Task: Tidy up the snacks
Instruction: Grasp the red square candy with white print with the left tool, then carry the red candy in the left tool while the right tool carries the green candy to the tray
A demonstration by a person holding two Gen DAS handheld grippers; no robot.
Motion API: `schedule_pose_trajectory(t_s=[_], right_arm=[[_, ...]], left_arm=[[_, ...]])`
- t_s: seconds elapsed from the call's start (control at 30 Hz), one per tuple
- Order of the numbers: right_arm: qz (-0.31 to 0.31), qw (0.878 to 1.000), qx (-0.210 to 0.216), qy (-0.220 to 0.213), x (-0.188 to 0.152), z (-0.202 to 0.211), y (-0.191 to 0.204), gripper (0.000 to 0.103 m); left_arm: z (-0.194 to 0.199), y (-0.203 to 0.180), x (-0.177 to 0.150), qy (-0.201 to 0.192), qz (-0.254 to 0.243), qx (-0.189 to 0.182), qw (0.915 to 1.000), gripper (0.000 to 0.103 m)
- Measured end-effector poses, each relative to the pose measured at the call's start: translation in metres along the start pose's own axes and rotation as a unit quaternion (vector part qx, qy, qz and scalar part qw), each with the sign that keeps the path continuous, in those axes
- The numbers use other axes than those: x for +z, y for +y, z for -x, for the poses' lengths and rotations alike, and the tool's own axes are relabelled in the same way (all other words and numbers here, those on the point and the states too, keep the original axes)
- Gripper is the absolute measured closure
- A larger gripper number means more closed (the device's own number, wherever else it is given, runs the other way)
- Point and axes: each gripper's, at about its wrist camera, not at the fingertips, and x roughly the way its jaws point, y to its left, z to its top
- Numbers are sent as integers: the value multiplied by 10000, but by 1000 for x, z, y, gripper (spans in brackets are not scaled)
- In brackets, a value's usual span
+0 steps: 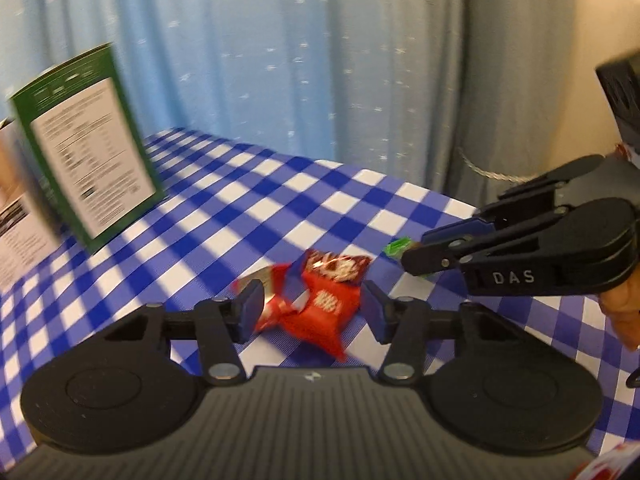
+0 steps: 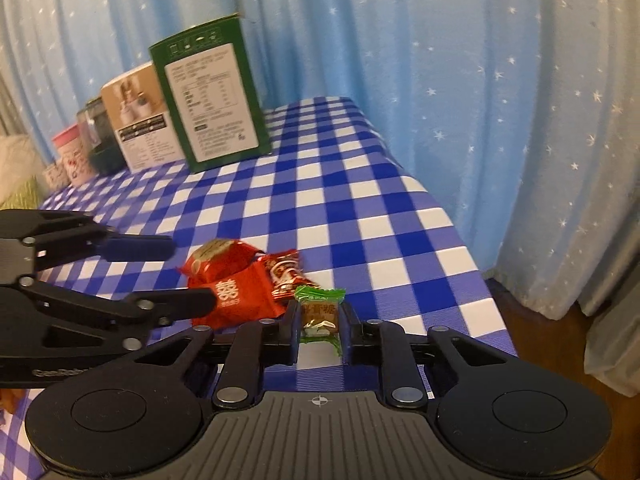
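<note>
Red snack packets (image 2: 236,280) lie bunched on the checked tablecloth (image 2: 360,208), and everything else sits around them. Just right of the packets, the right gripper (image 2: 322,330) is clamped on a green-wrapped candy (image 2: 320,312). The left gripper (image 1: 310,306) straddles the packets, its jaws partly apart; whether the pads press the foil I cannot tell. Behind the packets, well apart, a green box (image 2: 212,100) stands upright before a blue curtain (image 2: 440,60).
</note>
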Motion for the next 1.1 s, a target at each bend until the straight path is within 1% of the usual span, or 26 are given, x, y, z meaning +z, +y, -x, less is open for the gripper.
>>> schedule_pose_trajectory(t_s=[0.1, 0.17, 0.23, 0.37, 0.43, 0.5, 0.63, 0.7, 0.77, 0.87, 1.0, 1.1], right_arm=[[-116, 9999, -20, 19, 1, -1, -5, 83], [-133, 9999, -12, 8, 2, -1, -6, 83], [-145, 9999, -11, 1, 2, 0, -7, 83], [-212, 9998, -12, -19, 2, 2, -10, 83], [-236, 9997, 0, -17, 1, 2, -9, 83], [-243, 9997, -1, -24, 1, 2, -9, 83], [-282, 9996, 35, -54, 2, 6, -6, 83], [-277, 9996, 79, -59, 2, 9, -3, 83], [-320, 9993, 179, -52, 1, 13, 1, 83], [-214, 9994, 278, -4, -2, 18, 13, 83], [2, 9993, 384, -8, -7, 31, 34, 83], [77, 9990, 439, -9, -11, 42, 49, 83]], left_arm=[[-14, -7, 4, 167, -324, -39, 9993, 56], [-24, -11, 5, 289, -422, -105, 9986, 57], [-31, -13, 5, 426, -534, -94, 9976, 58], [-45, -14, 2, 752, -501, 1, 9959, 64], [-43, -13, 1, 769, -353, 6, 9964, 74], [-39, -12, -1, 821, -204, 89, 9964, 79], [-21, -9, -8, 793, 312, 152, 9962, 80], [-9, -8, -16, 805, 719, 154, 9940, 80], [4, -12, -22, 788, 841, 267, 9930, 80], [28, -13, -34, 778, 1148, 415, 9895, 80], [64, -8, -51, 754, 1614, 651, 9818, 80], [92, -7, -63, 656, 1858, 833, 9768, 80]])
